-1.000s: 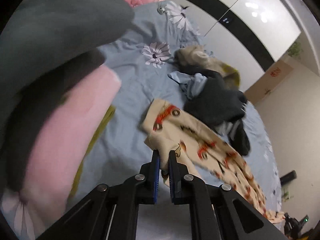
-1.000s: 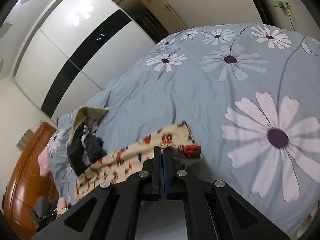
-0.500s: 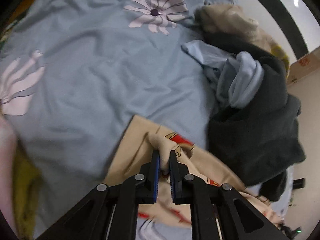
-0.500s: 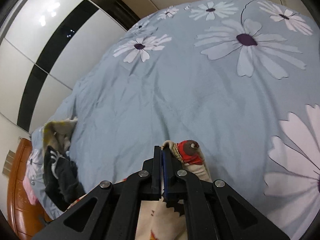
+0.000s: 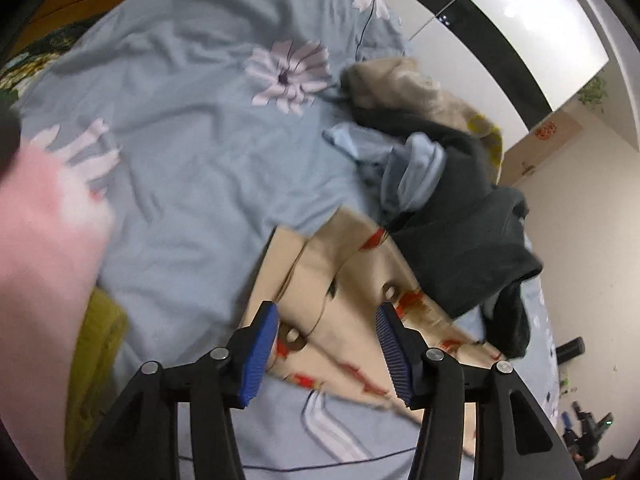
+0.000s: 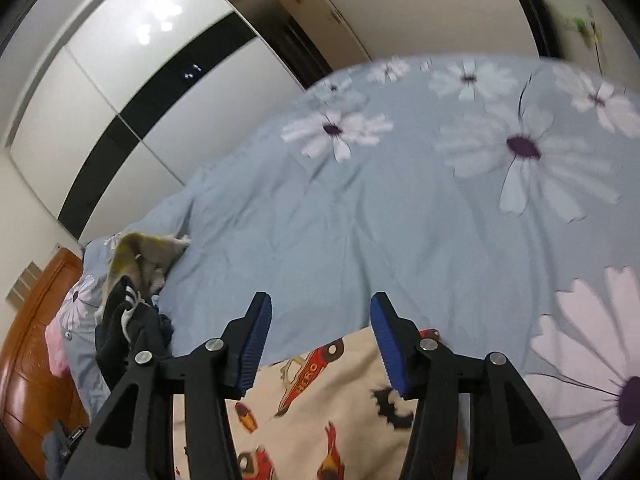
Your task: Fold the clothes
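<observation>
A cream garment with red car prints (image 5: 352, 300) lies flat on the blue flowered bedsheet (image 5: 192, 152). My left gripper (image 5: 326, 344) is open and empty just above one end of it. In the right wrist view the same garment (image 6: 320, 408) lies under my right gripper (image 6: 320, 340), which is open and empty above its other end. The blue pads (image 6: 256, 344) stand wide apart.
A pile of clothes lies beyond the garment: a dark grey one (image 5: 460, 232), a light blue one (image 5: 404, 168) and a beige one (image 5: 408, 84). The pile also shows in the right wrist view (image 6: 128, 300). Pink and yellow cloth (image 5: 44, 280) is at the left. A white wardrobe (image 6: 120, 80) stands behind the bed.
Both grippers were shut on the printed garment's ends; they lowered it onto the sheet and have opened, letting it go. It now lies spread flat.
</observation>
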Demonstrator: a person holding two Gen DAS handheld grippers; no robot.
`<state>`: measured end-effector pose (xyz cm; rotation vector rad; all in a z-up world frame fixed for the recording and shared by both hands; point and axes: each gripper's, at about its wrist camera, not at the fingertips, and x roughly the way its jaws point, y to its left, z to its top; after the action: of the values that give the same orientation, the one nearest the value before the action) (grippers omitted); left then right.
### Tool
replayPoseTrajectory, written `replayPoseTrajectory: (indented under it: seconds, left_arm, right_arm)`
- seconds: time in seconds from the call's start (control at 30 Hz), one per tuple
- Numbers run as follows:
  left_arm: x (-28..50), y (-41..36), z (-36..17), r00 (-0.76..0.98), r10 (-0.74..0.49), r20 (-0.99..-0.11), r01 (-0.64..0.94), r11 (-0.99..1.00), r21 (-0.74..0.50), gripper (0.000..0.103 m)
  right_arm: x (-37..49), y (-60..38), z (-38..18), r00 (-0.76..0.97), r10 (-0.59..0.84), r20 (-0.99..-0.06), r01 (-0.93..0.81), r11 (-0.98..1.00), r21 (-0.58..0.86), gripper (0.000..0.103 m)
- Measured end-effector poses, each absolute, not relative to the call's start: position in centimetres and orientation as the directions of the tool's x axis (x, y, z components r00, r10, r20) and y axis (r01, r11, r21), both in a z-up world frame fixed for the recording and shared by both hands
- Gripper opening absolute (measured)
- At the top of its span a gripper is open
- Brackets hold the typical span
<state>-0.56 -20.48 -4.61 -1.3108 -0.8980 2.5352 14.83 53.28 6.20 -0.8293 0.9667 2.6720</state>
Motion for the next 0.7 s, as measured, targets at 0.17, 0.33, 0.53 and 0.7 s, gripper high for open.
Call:
replayPoseTrajectory:
  seconds: [0.17,0.33,0.53,0.7]
  left_arm:
    - [-2.2,-20.4,-7.1,-0.579,0.382,-0.72,0.203,-0.788,-0.581,0.053]
    - [-2.9,-20.2,-7.9,-0.613,0.387,-0.689,0.226,-0.75,-0.622,0.033]
    - [-1.6,-19.6,-5.1,-0.678,0.337,-0.653,0.157,-0.801,-0.577,0.01]
    - [1.5,-20.8,-2.5,-0.732,0.215,-0.647,0.187,-0.849,-0.494,0.01]
  right_arm:
    - [18.3,51.9,5.7,-0.84,-0.07,-0.537,-0.314,-0.745,0.588,0.053]
    - [20.7,50.7,4.6,-0.83,-0.104,-0.547,-0.306,-0.736,0.604,0.053]
    - [22.0,49.8,3.3,-0.814,-0.126,-0.567,-0.307,-0.735,0.604,0.053]
    - [22.7,49.5,2.4,-0.812,-0.137,-0.567,-0.304,-0.731,0.611,0.053]
